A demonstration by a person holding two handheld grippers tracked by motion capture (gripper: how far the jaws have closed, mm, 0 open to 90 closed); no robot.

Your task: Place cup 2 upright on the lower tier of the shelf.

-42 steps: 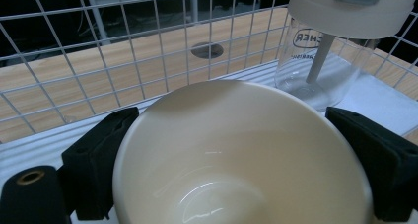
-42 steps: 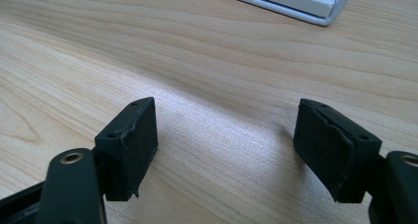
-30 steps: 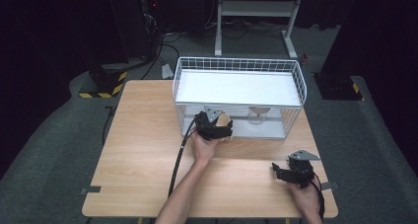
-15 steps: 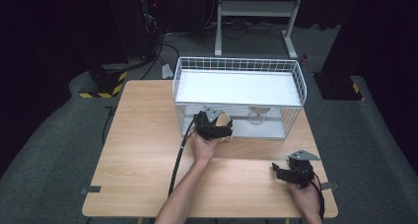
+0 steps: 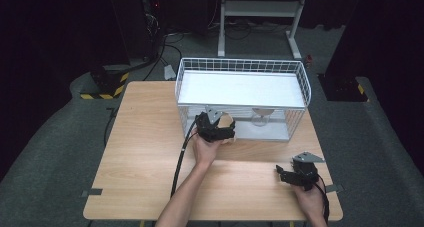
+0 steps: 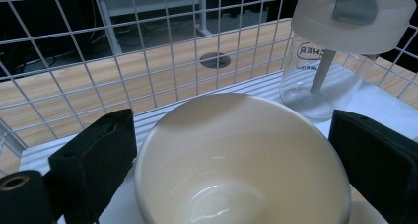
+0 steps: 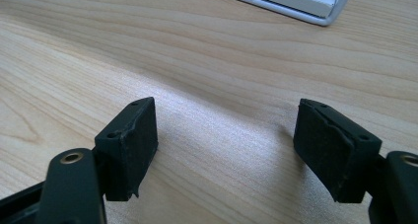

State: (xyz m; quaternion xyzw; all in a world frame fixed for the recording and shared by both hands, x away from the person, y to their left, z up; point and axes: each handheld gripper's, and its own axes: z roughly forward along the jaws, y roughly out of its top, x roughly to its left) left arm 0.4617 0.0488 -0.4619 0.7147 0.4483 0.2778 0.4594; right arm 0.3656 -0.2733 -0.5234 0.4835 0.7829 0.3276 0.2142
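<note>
Nothing visibly shifted since a second ago: both hands in place as before. Left gripper (image 5: 223, 132) at near left of white wire basket (image 5: 300, 77), jaws spread wide around cream ceramic bowl (image 6: 241, 160), contact unclear. Clear plastic bottle with white lid (image 6: 340, 46) just beyond, right. Right gripper (image 7: 224, 145) low over light wooden desk (image 5: 145, 152), near right, jaws spread, empty.
</note>
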